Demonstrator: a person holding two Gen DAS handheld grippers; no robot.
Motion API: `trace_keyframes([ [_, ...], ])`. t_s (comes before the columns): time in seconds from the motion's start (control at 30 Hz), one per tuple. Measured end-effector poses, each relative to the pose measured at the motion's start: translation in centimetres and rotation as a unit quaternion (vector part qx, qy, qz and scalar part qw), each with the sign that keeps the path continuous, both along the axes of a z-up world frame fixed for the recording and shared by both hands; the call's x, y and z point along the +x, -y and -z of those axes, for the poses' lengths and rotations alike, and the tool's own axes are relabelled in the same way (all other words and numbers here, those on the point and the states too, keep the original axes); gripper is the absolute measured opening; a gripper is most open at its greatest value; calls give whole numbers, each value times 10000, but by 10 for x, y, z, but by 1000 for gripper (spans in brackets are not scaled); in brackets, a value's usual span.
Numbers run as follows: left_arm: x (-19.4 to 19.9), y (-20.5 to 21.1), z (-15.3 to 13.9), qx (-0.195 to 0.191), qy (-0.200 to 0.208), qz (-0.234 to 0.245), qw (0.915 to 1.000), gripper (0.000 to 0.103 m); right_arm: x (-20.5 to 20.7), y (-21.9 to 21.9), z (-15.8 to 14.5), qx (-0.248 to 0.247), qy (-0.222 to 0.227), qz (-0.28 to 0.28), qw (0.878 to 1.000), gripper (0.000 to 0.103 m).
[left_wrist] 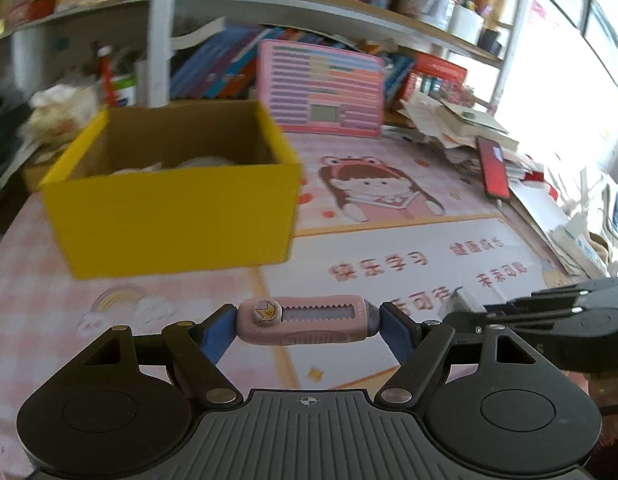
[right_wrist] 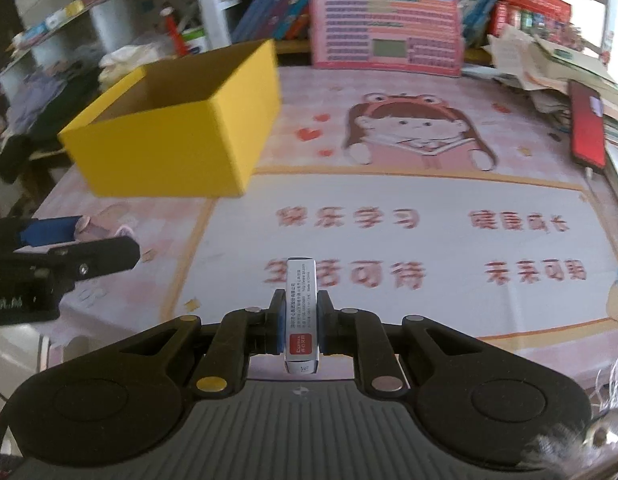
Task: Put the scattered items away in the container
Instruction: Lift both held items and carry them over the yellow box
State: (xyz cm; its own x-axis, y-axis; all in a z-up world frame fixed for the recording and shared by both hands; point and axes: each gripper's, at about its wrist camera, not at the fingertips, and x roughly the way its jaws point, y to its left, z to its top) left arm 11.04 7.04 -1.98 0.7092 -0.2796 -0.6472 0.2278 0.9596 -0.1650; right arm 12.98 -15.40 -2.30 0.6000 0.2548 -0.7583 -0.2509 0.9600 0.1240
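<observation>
Above pink desk mat (right_wrist: 389, 184), left tool (left_wrist: 307, 320) clamps pink cutter (left_wrist: 307, 320), right tool (right_wrist: 301, 320) clamps small box (right_wrist: 301, 304).

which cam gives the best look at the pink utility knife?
Left wrist. The pink utility knife lies crosswise, gripped end to end by the left gripper, its full length visible with the star slider and toothed slot. The right wrist view catches only one pink end beside a blue pad at the left edge.
</observation>
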Motion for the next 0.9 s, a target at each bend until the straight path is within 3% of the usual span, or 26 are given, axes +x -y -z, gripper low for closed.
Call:
trace_keyframes([
  [0.37,-28,-57,-10,-152,222,-554,9981,78,-7,-64,-11,-162,243,-767,9966,14],
  [0.53,-31,-79,-25,-226,476,-730,9959,78,-2,-90,-25,-197,550,-1013,9931,14],
  [0.9,18,-94,-69,-249,1132,-587,9915,78,48,-119,-66,5,1214,-1089,9866,14],
])
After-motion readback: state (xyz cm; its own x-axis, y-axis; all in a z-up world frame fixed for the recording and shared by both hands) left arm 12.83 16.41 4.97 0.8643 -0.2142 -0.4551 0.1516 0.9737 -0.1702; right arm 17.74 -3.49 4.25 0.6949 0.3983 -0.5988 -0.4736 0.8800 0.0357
